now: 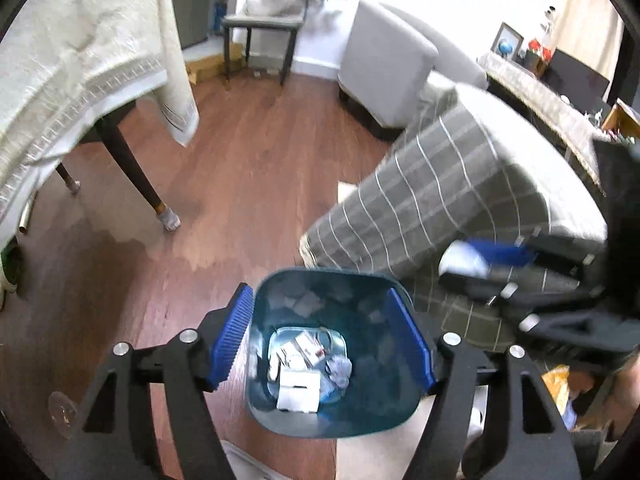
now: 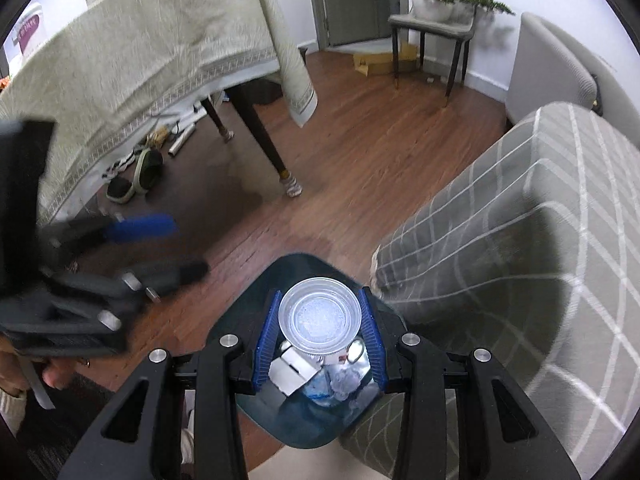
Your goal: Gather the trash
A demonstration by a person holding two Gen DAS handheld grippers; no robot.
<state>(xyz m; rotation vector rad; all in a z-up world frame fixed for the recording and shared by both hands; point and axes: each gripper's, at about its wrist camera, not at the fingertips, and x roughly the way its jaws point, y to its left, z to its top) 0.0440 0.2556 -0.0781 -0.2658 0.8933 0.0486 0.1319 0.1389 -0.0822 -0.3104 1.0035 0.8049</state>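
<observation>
Wood floor under the bin. Over the bin, my right gripper clamps a cup. My left gripper gapes wide, empty.

My clear round plastic cup hangs mouth-up over the dark teal plastic bin, where white paper scraps lie.

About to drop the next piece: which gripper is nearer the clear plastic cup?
Right. The right gripper is shut on the clear plastic cup, holding it above the teal trash bin. The left gripper hangs open and empty over the bin, apart from the cup.
</observation>
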